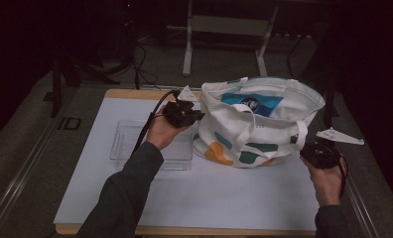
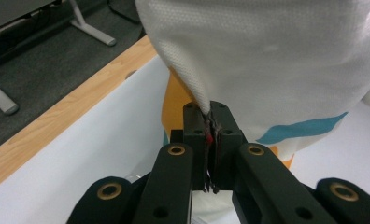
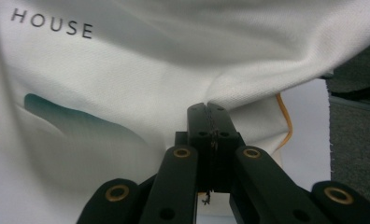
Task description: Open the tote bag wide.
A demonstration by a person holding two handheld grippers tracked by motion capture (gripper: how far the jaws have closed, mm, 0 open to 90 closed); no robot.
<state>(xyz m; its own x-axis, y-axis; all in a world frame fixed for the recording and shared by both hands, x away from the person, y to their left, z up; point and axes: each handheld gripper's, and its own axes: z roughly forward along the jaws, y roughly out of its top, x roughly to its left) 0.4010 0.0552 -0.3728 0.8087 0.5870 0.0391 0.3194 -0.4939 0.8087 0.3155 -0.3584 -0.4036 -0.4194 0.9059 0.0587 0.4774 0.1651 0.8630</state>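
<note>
A white tote bag (image 1: 254,129) with teal and orange patches stands open at the middle right of the table, a blue packet (image 1: 251,103) showing inside its mouth. My left gripper (image 1: 198,116) is at the bag's left side. In the left gripper view its jaws (image 2: 210,116) are shut on a pinched edge of the bag's cloth (image 2: 276,56). My right gripper (image 1: 306,148) is at the bag's lower right side. In the right gripper view it (image 3: 206,109) is shut, and the cloth (image 3: 150,70) creases toward its tips, pinched there.
A clear plastic tray (image 1: 130,144) lies left of the bag, beneath my left hand. The white mat (image 1: 209,193) covers the wooden table (image 1: 125,93). Beyond the table, on the dark floor, stand the legs of a desk (image 1: 187,49).
</note>
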